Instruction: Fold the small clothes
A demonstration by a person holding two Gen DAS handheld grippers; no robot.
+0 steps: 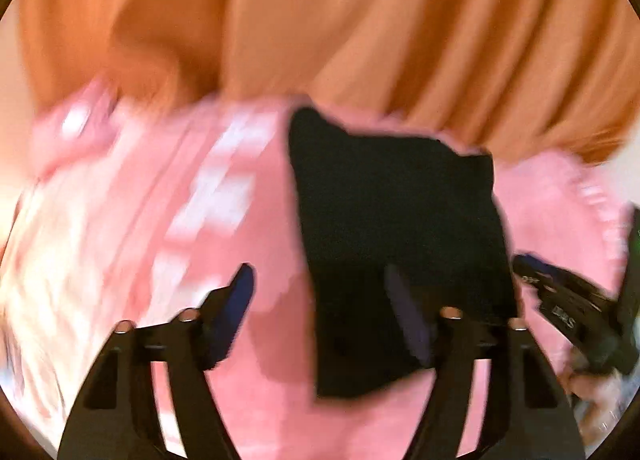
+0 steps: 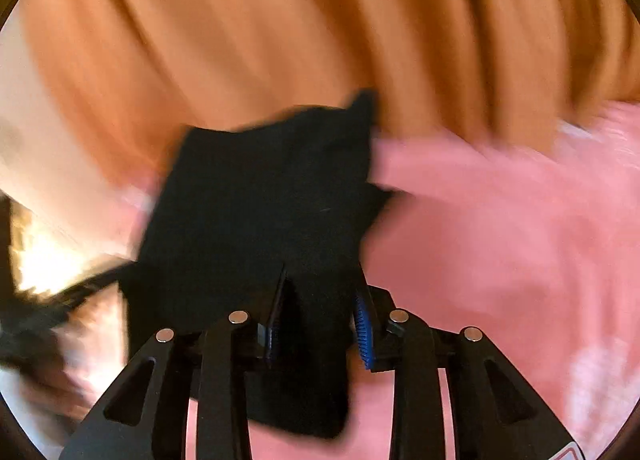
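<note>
Left gripper (image 1: 320, 292): fingers spread wide, empty, freeing the black garment (image 1: 400, 228).
Right gripper (image 2: 320, 308): fingers narrow around a garment fold; grip unclear.
Pink sheet (image 2: 500, 240): folding surface.

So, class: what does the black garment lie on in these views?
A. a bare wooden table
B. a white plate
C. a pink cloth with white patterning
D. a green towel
C: the black garment lies on the pink cloth, with pink showing around it on both sides.

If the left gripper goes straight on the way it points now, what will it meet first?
Probably the pink cover, just beside the black garment. The left gripper is open and holds nothing. Blur makes depth uncertain.
</note>
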